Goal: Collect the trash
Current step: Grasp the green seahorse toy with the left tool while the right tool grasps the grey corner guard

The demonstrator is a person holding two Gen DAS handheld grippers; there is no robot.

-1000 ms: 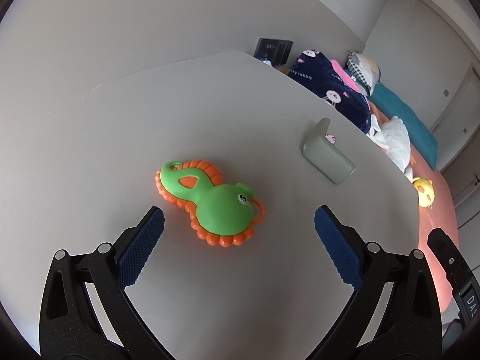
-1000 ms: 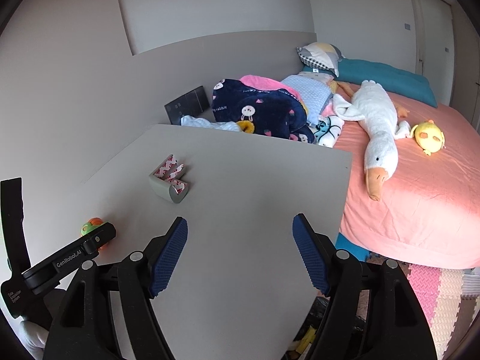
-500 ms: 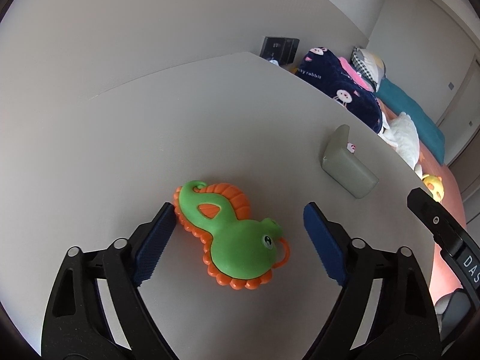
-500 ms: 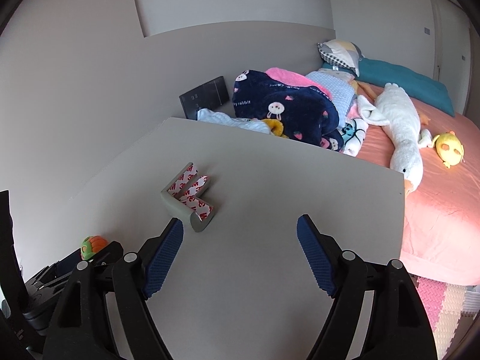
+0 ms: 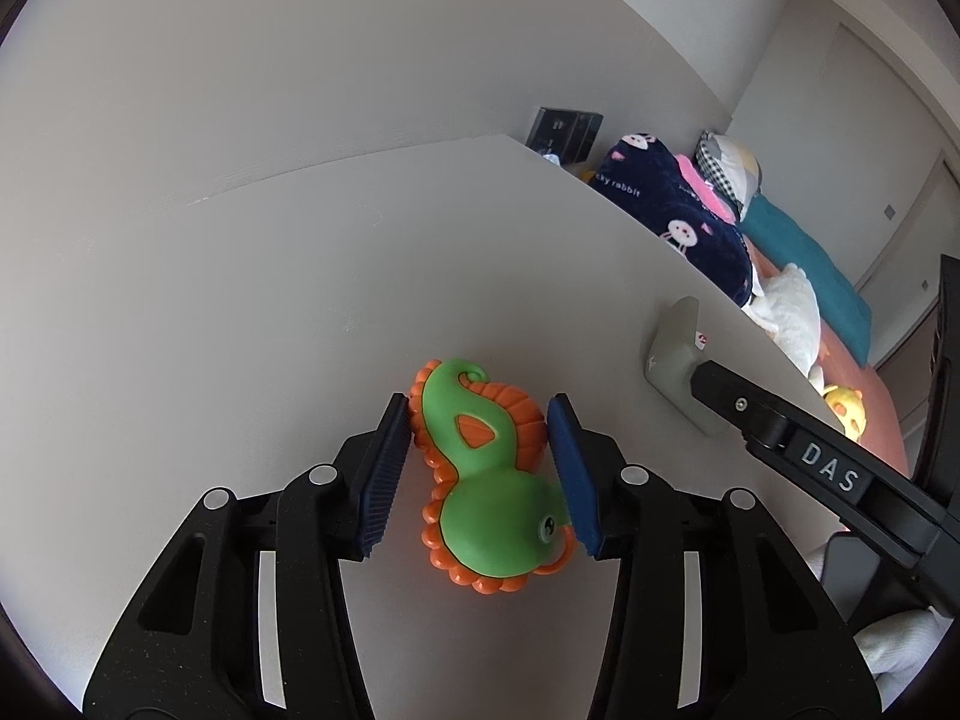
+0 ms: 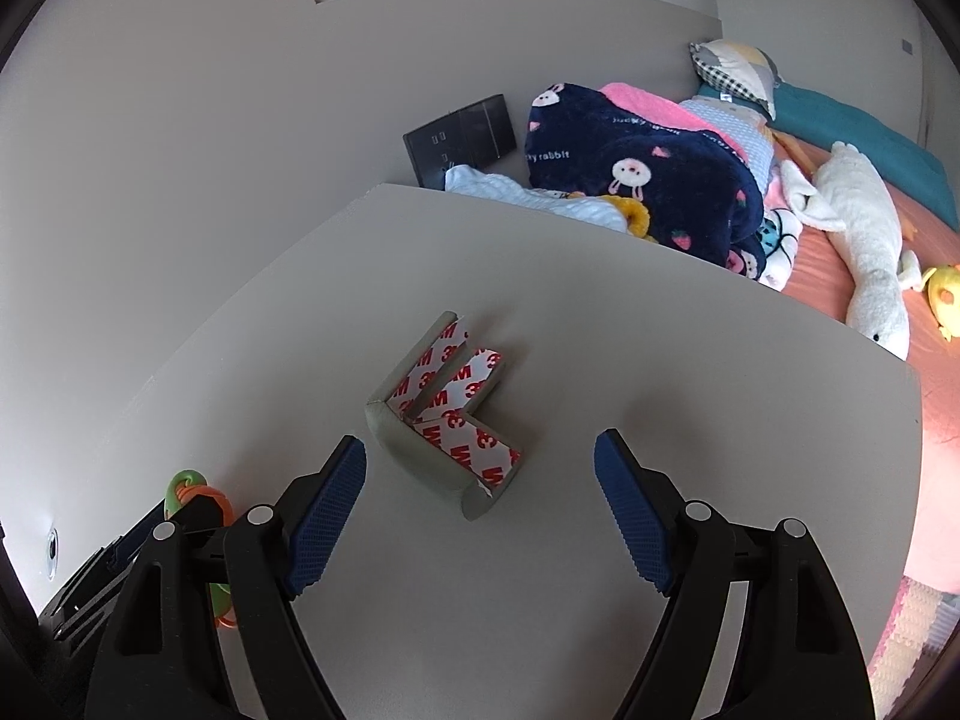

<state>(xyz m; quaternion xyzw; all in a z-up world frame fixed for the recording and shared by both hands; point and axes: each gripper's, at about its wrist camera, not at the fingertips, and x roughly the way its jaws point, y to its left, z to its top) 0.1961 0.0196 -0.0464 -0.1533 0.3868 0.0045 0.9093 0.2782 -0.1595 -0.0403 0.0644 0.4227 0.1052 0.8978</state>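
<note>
— Blue ribbed pads on the black left gripper (image 5: 477, 468): how do they stand?

— Its jaws have just been closing, and the pads now press both flanks of the green and orange rubber seahorse toy (image 5: 486, 480), which lies flat on the grey matte table (image 5: 270, 300), toward its near edge. The curled tail points away from the gripper; the eye sits by the right-hand pad.

— And the black right gripper (image 6: 480, 498)?

— Spread wide, nothing between its pads. It hovers over the table just short of the grey foam L-shaped corner guard (image 6: 444, 414), whose inner faces carry white backing paper with red print. The guard lies in the middle of the table, well apart from the toy.

— Anything past the far edge?

— A black wall panel (image 6: 462, 138) beyond the far corner, then a navy rabbit-print blanket (image 6: 648, 174) heaped against that edge. Farther right, a white plush goose (image 6: 864, 222) lies on the salmon-pink bedsheet (image 6: 834, 276).
</note>
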